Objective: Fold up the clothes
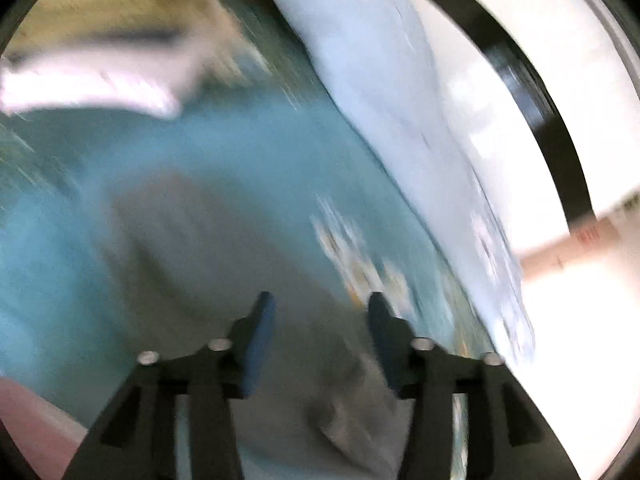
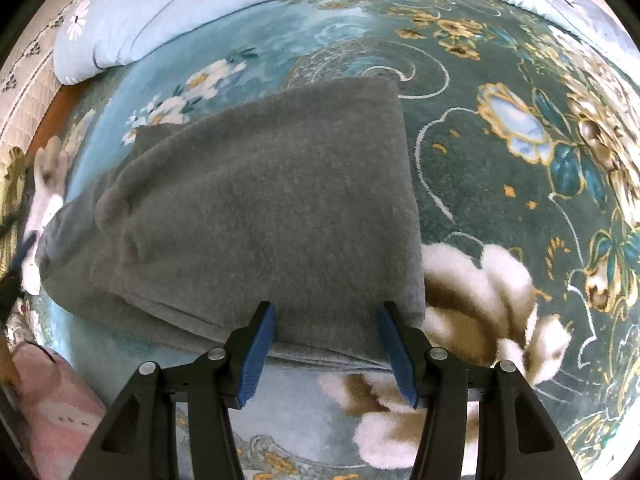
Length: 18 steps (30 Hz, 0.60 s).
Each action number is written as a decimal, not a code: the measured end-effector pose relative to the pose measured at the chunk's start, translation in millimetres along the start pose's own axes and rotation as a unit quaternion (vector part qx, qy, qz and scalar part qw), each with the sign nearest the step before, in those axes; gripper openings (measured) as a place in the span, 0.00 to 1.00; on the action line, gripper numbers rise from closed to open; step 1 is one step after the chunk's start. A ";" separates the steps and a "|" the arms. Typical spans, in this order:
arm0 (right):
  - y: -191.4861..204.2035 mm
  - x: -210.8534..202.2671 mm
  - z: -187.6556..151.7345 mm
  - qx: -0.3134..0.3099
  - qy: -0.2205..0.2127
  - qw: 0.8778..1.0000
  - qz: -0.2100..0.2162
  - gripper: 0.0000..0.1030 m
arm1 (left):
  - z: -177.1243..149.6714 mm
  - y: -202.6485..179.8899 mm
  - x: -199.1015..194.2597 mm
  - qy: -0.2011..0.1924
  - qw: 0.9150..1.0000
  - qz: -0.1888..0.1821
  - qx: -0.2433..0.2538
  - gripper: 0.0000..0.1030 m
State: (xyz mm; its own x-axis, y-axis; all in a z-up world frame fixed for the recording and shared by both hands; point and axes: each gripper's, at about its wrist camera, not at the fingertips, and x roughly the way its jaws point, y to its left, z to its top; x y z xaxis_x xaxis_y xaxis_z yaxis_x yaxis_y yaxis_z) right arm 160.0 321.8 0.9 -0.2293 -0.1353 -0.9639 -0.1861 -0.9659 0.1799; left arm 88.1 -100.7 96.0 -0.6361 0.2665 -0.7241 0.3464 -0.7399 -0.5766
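A grey fleece garment (image 2: 256, 208) lies folded on a teal floral blanket (image 2: 500, 184). My right gripper (image 2: 326, 320) is open, its blue pads on either side of the garment's near edge, just above it. My left gripper (image 1: 320, 312) is open and empty; its view is heavily motion-blurred, with the grey garment (image 1: 224, 264) under and ahead of it. The left gripper's blue finger (image 2: 22, 252) shows at the far left edge of the right wrist view, beside the garment's left end.
A light blue flowered quilt (image 2: 160, 12) is bunched along the far edge of the bed, also in the left view (image 1: 380, 100). A pink item (image 2: 52, 412) lies at the near left. White clothing (image 1: 92, 80) lies at the far left.
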 end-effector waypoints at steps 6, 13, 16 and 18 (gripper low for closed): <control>-0.2 -6.4 6.9 0.015 0.005 1.000 -0.010 0.56 | 37.9 105.3 -5.8 0.006 0.975 0.091 -0.203 0.59; 13.9 -28.3 20.3 0.023 -0.021 1.000 0.002 0.61 | 21.0 129.7 42.8 0.098 0.958 0.077 -0.258 0.69; 21.2 -36.9 25.7 0.027 -0.030 0.999 0.009 0.63 | 16.8 135.4 58.9 0.119 0.951 0.061 -0.280 0.70; 29.1 -36.3 24.4 0.020 -0.029 0.999 0.009 0.63 | 15.1 140.6 64.1 0.118 0.947 0.045 -0.297 0.70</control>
State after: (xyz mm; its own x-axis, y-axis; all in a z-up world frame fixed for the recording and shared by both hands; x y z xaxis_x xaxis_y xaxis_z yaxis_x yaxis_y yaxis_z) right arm 139.5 304.0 45.9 -0.2870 -0.1378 -0.9480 -0.2196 -0.9538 0.2052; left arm 85.6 -197.0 -25.7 -0.4383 0.4008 -0.8045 0.7630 -0.3072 -0.5687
